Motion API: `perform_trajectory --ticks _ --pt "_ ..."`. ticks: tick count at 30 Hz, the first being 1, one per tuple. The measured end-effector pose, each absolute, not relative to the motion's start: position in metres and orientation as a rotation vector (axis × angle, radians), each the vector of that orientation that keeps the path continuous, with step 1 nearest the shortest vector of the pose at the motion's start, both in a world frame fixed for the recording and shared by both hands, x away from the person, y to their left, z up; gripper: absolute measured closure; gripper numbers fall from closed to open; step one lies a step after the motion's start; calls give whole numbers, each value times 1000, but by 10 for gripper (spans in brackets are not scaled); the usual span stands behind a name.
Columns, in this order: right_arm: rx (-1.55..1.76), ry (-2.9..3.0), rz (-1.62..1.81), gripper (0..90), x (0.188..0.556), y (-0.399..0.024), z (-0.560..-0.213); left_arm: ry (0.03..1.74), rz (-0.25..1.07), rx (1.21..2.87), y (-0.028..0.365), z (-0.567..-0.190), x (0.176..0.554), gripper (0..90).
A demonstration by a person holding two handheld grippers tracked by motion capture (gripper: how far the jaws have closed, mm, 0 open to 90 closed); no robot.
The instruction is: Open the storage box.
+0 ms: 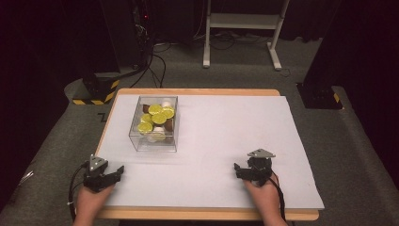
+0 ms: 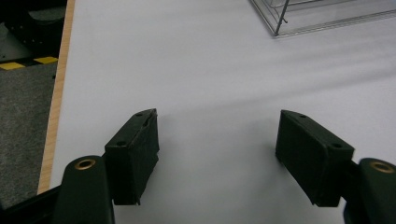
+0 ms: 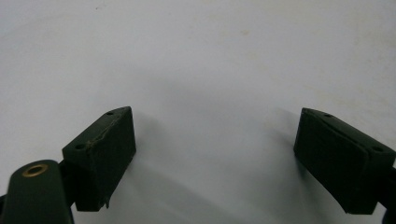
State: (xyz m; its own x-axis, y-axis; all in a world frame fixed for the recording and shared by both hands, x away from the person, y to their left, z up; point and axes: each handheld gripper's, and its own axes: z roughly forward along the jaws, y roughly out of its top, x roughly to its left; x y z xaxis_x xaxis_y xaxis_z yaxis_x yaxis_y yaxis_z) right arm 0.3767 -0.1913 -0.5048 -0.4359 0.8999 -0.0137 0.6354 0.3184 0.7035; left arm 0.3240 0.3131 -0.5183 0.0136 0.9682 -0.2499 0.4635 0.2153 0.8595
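Both jaws stand parted and empty: left gripper [image 1: 118, 170] at the near-left table corner, right gripper [image 1: 237, 169] near-right, with the clear box [image 1: 154, 123] of yellow and brown pieces far-left, well apart from both. Risk, as I judge it: a jaw catching the thin wall on entry could shove or tip the box. The high view shows the contents; the left gripper view gives just the box's [image 2: 322, 18] lower corner.

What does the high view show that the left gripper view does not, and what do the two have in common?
High view alone: lime slices inside the clear box, plus both hands with the left gripper and right gripper. Left gripper view alone: its open pads close up, nothing between them. Shared: the white table sheet and a corner of that box.
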Motion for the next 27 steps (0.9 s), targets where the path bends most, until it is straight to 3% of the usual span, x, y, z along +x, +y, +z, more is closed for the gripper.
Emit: perform_trajectory --ticks 27 --pt "1364 2184 890 129 377 -192 -505 1593 707 1389 313 -518 324 302"
